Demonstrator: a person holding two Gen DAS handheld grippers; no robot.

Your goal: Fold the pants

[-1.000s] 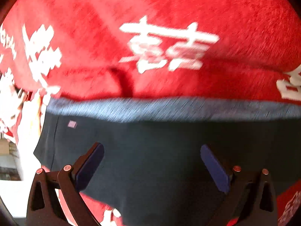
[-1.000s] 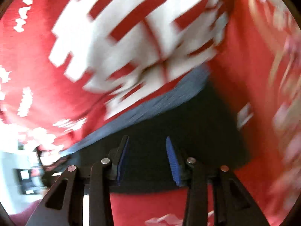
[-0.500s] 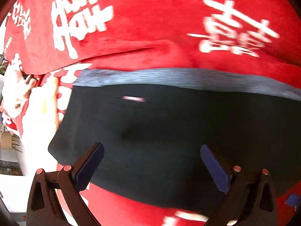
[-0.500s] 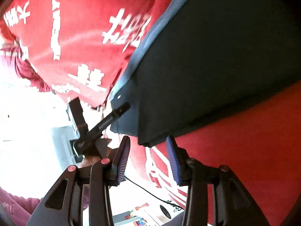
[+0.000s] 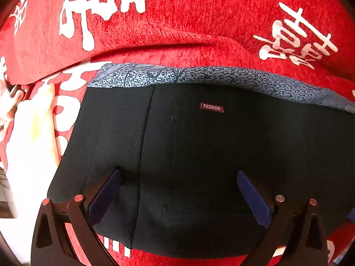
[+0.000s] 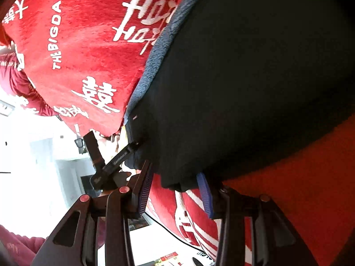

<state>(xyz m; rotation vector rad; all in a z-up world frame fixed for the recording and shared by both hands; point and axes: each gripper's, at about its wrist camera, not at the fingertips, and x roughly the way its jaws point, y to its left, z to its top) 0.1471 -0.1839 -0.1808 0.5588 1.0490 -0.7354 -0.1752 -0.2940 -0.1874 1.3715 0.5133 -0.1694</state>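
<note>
- The pants (image 5: 199, 155), dark with a patterned blue-grey waistband (image 5: 221, 75), lie flat on a red blanket (image 5: 199, 22) printed with white characters, spread out so they can be folded
- Near the waistband sits a small "FASHION" label (image 5: 212, 107)
- The left hand-held gripper (image 5: 177, 190) hovers over the pants below the label, jaws wide apart and holding nothing, apparently lining up on the cloth near a long seam
- The right hand-held gripper (image 6: 177, 188) sits at a bottom corner of the pants, jaws partly open astride the edge; I judge the pads are not yet pinching
- Both seem placed to lift one end for a fold
</note>
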